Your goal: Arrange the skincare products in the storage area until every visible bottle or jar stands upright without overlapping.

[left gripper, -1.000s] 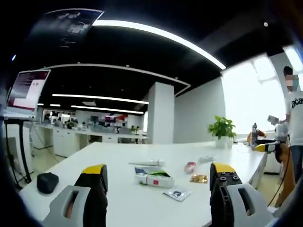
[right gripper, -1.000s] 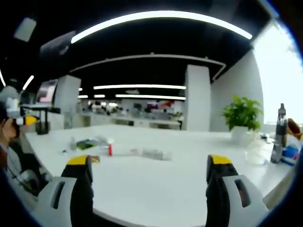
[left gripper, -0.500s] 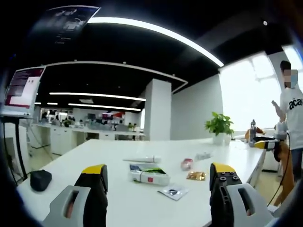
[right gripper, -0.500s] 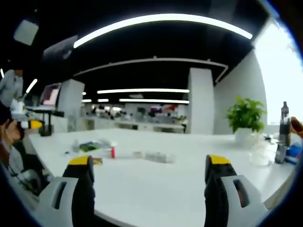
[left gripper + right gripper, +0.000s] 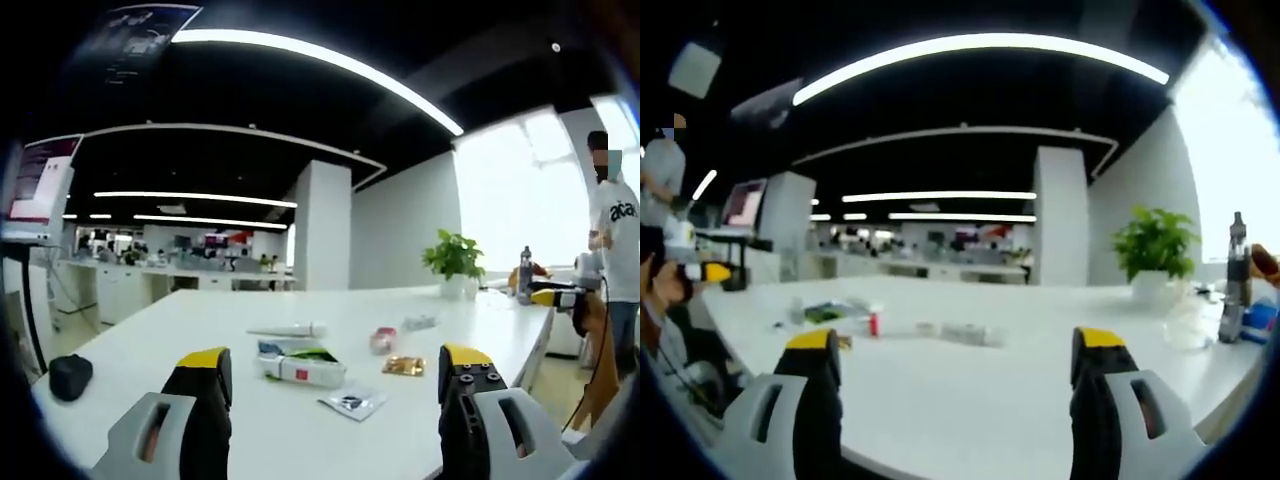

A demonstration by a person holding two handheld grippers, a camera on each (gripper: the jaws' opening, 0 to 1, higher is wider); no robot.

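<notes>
left gripper (image 5: 335, 375): jaws spread wide, holding nothing, above the white desk (image 5: 180, 330). ahead, mid-desk: green-and-white tube (image 5: 300, 366) lying flat, long axis across the view; slim white tube (image 5: 288, 329) lying flat behind it; sachet (image 5: 351, 402) nearer; gold packet (image 5: 404, 366). right gripper (image 5: 958, 365): jaws spread wide, empty; small bottles (image 5: 873, 322) far left on the desk.

White table (image 5: 150, 330) carries tubes (image 5: 300, 371), sachets (image 5: 350, 402), plant (image 5: 452, 265).

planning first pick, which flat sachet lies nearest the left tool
The clear sachet with the dark print, just ahead between the jaws. The gold sachet lies farther back, to its right.
</notes>
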